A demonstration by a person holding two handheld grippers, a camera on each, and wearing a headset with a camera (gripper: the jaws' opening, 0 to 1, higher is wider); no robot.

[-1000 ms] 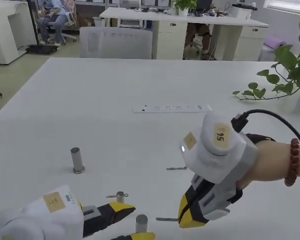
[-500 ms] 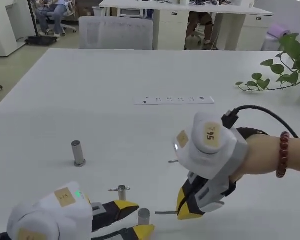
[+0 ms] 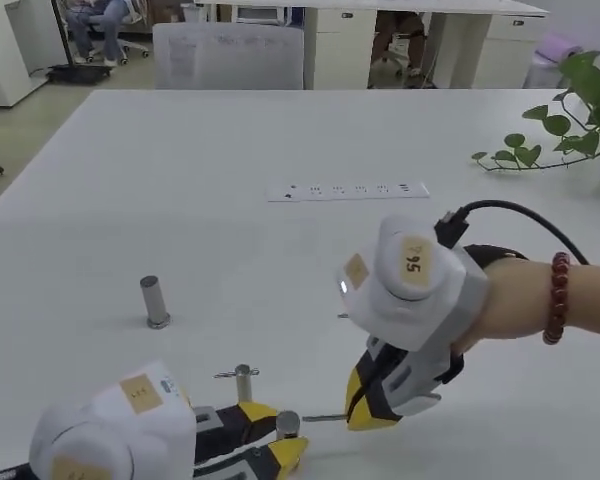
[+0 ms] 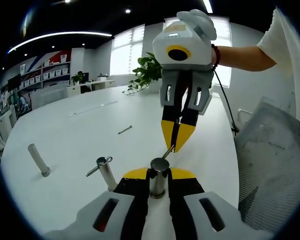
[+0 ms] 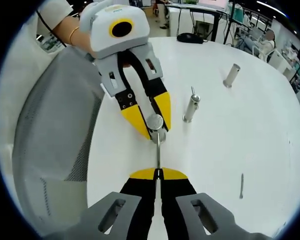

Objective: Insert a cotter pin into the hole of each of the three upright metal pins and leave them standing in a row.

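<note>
The cotter pin (image 5: 158,150) lies level just above the white table (image 3: 280,240). Its free tip is at the head of the nearest metal pin (image 5: 155,122), where the hole should be. I cannot tell if the tip is inside the hole or only against the side.

The risk, I think, is a small misalignment. If the tip meets the wall beside the hole, a further push may tilt the upright pin, or the thin cotter pin may turn in its grip.

The right gripper (image 5: 158,173) has its jaws pressed together on the tail of the cotter pin, which points straight out from the tips. The left gripper (image 4: 159,172) pinches the nearest metal pin from both sides, low on the shaft, with the head free above.

Beside it stands the middle metal pin (image 3: 243,382) with a cotter pin through its head. Further off the far metal pin (image 3: 155,302) is bare, and a spare cotter pin (image 4: 124,130) lies loose on the table.
</note>
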